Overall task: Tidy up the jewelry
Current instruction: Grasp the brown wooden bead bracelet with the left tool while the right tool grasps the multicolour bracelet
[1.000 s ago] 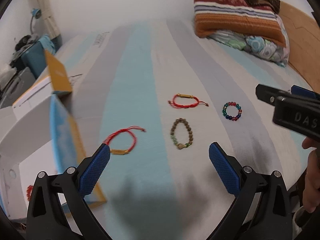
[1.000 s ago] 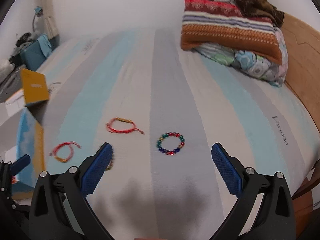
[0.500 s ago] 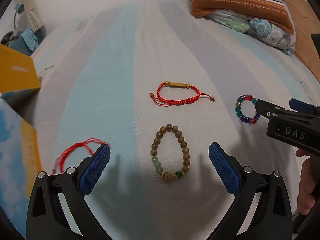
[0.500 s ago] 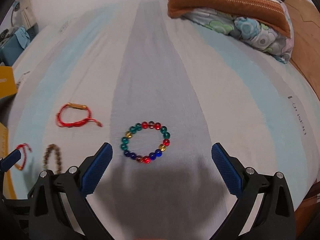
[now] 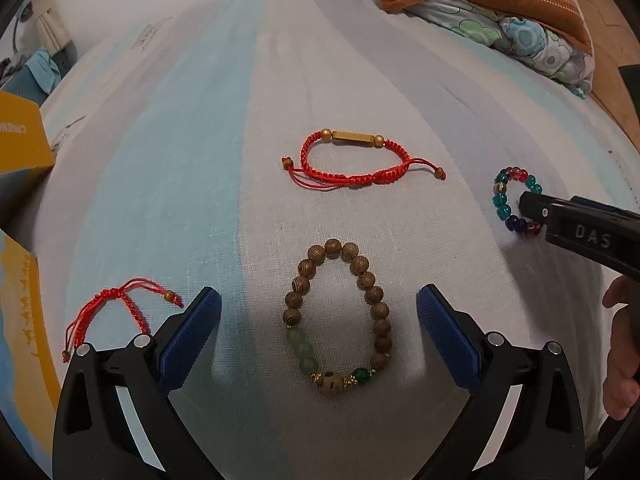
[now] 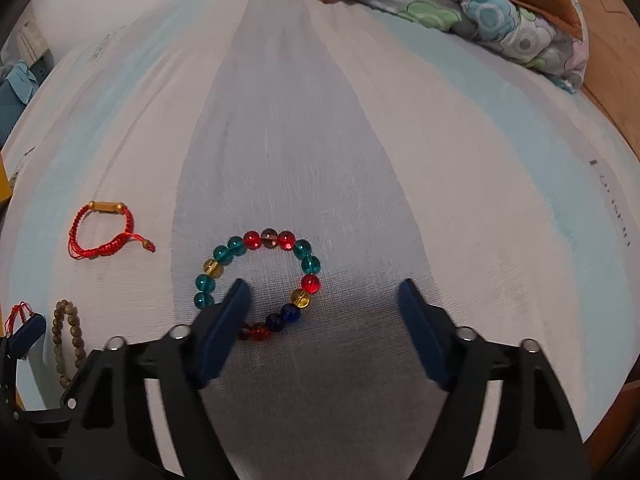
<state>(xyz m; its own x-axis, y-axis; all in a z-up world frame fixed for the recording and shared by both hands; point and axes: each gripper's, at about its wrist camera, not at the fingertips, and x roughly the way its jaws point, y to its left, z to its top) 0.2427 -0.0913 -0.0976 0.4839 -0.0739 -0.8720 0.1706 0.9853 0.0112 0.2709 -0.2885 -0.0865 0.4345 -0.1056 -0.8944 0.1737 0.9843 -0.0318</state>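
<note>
The left gripper [image 5: 318, 336] is being held wide open over the striped bedsheet [image 5: 192, 168], the wooden bead bracelet [image 5: 340, 316] lying untouched between its pads. At twelve o'clock of it, the red cord bracelet [image 5: 352, 160] is lying. The right gripper [image 6: 324, 312] is being closed around the right half of the coloured glass bead bracelet [image 6: 256, 280], not yet pinched.
</note>
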